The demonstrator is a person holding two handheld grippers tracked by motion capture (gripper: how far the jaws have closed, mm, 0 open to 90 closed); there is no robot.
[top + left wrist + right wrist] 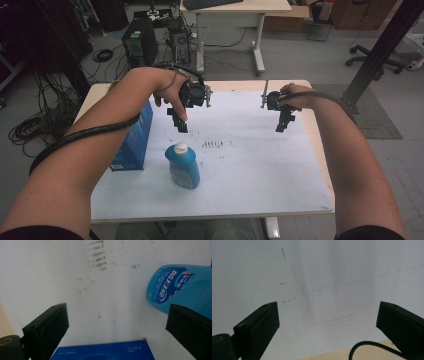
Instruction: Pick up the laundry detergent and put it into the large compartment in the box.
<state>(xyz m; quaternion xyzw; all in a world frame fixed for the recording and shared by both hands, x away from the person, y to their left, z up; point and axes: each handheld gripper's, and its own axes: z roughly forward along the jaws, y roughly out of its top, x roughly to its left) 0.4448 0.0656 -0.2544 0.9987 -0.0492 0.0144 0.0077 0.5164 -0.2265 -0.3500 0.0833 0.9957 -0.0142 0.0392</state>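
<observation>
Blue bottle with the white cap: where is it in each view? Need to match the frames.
High view: blue bottle stands left of centre on the white sheet, below the left gripper.
Left gripper view: upper right, partly behind the right-hand jaw.
Right gripper view: not in it.
Shared landmark: the dark smudge marks beside the bottle.

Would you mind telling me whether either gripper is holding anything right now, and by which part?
Nothing is held. The left gripper and right gripper both hang open above the table.
</observation>
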